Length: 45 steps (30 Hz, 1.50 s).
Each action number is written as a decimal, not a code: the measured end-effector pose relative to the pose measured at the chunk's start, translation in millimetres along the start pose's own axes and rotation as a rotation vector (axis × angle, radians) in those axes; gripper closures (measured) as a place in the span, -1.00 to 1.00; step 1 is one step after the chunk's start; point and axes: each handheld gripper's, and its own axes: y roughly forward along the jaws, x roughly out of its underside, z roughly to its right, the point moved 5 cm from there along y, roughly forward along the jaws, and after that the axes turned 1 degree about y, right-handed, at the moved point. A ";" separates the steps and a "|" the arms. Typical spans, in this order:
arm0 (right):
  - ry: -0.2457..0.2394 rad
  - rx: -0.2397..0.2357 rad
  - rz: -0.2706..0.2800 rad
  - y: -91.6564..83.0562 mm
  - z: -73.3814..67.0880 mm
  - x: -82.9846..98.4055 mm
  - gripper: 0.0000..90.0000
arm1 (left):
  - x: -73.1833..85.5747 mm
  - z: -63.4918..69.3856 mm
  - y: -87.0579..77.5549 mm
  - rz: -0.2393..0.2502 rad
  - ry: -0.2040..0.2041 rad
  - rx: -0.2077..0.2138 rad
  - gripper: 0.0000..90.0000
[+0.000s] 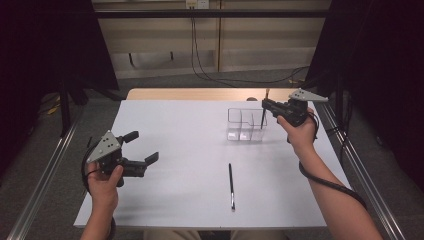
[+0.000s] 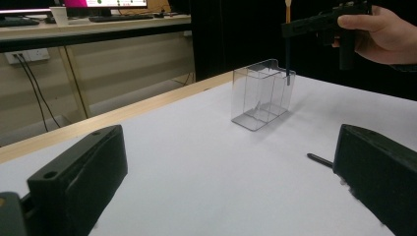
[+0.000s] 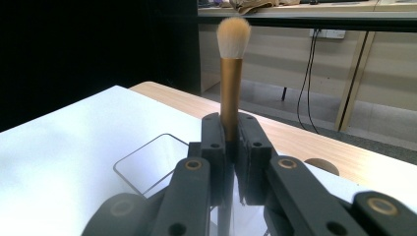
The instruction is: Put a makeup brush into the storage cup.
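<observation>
Gripping the brush (image 3: 230, 83) upright, the right tool (image 1: 265, 104) hovers over the clear box (image 1: 245, 125), upper right. Left tool (image 1: 142, 149) gapes empty, lower left.

Black pen (image 1: 231, 186) on white table (image 1: 175, 140)

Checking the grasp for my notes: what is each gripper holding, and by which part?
The right gripper holds a brush upright by its gold ferrule, bristles up, over the clear box. The left gripper is open, holding nothing.
</observation>
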 end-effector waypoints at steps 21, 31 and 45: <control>-0.010 0.010 -0.010 -1.5 2.1 8.3 0.85 | -0.9 0.4 -0.7 0.013 -0.010 0.002 -1.00; -0.009 0.017 -0.011 -3.7 3.9 10.2 0.85 | -0.4 -0.2 -0.6 0.014 -0.013 0.004 -1.00; -0.009 0.019 -0.015 -4.4 5.3 13.6 0.83 | -0.7 0.1 -0.2 0.014 -0.015 0.004 -1.00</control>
